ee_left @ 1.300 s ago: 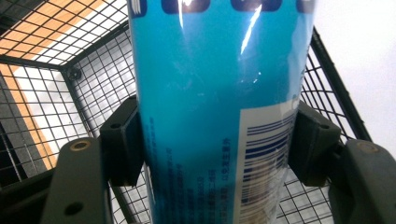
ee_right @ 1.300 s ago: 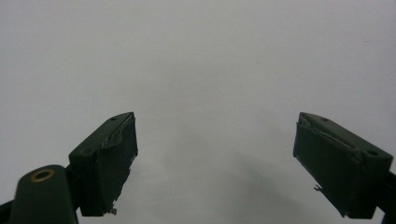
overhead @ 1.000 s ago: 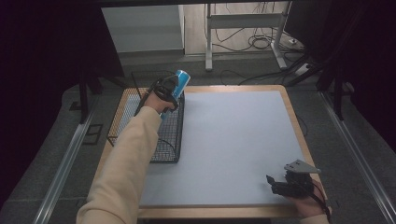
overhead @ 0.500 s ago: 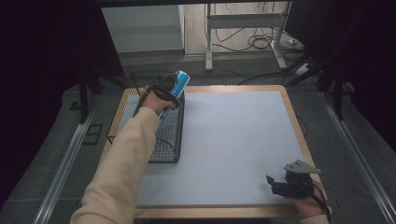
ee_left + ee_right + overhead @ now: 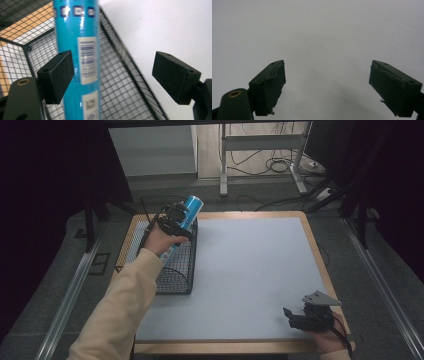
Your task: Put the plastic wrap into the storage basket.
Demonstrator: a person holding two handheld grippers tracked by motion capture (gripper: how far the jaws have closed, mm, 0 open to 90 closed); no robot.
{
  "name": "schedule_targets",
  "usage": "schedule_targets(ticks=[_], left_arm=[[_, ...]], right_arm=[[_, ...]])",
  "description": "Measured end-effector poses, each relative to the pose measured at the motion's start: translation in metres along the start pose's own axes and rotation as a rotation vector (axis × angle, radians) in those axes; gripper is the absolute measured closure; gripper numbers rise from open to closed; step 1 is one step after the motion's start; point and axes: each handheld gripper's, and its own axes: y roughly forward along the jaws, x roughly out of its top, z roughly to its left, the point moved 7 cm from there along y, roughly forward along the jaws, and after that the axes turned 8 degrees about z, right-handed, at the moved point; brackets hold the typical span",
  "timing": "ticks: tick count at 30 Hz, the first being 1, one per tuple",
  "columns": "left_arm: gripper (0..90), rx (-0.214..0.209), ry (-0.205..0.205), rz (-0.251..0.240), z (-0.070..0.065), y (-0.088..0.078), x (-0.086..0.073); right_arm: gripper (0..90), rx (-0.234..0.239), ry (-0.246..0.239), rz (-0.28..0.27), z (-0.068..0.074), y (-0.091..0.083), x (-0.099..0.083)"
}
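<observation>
Tube [image 5: 76, 50], blue, stands with its long axis running up between the left gripper's [image 5: 112, 75] jaws, which have just been opening; it rests against one pad, clear of the other, over the basket [image 5: 172, 270]. Right gripper [image 5: 305, 316] sits spread and empty, well apart.

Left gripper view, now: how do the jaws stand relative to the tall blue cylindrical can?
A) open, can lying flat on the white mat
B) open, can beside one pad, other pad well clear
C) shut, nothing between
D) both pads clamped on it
B: the left gripper has just been opening; the tall blue cylindrical can stands between the jaws by one pad, the other pad well apart, over the black wire mesh basket.
</observation>
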Motion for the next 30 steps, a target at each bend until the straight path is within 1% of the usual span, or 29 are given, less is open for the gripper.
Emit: schedule_targets(ticks=[1,4,7,9,11,14,17,19,20,24,26,28,29,30], left_arm=[[17.8,-0.020,0.016,-0.017,-0.008,-0.004,-0.003],[17.9,-0.043,0.047,-0.045,-0.023,-0.012,-0.008],[17.9,-0.071,0.086,-0.057,-0.040,-0.017,-0.014],[18.1,-0.085,0.112,-0.049,-0.053,-0.017,-0.019],[18.2,-0.087,0.134,-0.057,-0.064,-0.016,-0.023],[18.5,-0.130,0.160,-0.073,-0.083,-0.016,-0.030],[18.6,-0.159,0.197,-0.085,-0.101,-0.015,-0.040],[18.7,-0.150,0.226,-0.100,-0.114,-0.014,-0.049],[18.8,-0.154,0.236,-0.107,-0.120,-0.013,-0.054],[18.9,-0.204,0.268,-0.118,-0.139,-0.009,-0.068],[18.9,-0.229,0.288,-0.122,-0.151,-0.004,-0.077],[18.9,-0.250,0.297,-0.130,-0.158,0.000,-0.084],[19.3,-0.248,0.304,-0.136,-0.162,0.003,-0.088],[19.6,-0.243,0.307,-0.135,-0.163,0.005,-0.091]], right_arm=[[13.9,0.000,-0.001,0.002,0.000,0.000,0.000],[14.0,-0.002,0.002,0.005,-0.001,0.001,-0.001],[13.9,-0.004,0.001,0.002,-0.001,0.001,0.000],[13.9,-0.003,-0.003,0.004,0.001,0.000,0.000],[13.9,-0.002,-0.005,0.002,0.002,0.000,0.000],[13.9,-0.005,-0.004,0.001,0.002,-0.001,0.000],[13.9,-0.005,-0.006,0.002,0.003,-0.001,0.000],[13.9,-0.006,-0.008,0.002,0.003,-0.001,0.000],[13.9,-0.006,-0.007,0.003,0.003,-0.001,0.000],[13.9,-0.008,-0.008,0.006,0.002,0.000,0.000],[13.9,-0.009,-0.009,0.005,0.002,0.000,0.000],[13.9,-0.009,-0.008,0.002,0.003,0.000,0.000],[13.9,-0.009,-0.009,0.001,0.003,0.000,0.000],[13.9,-0.012,-0.007,-0.001,0.003,-0.001,0.001]])
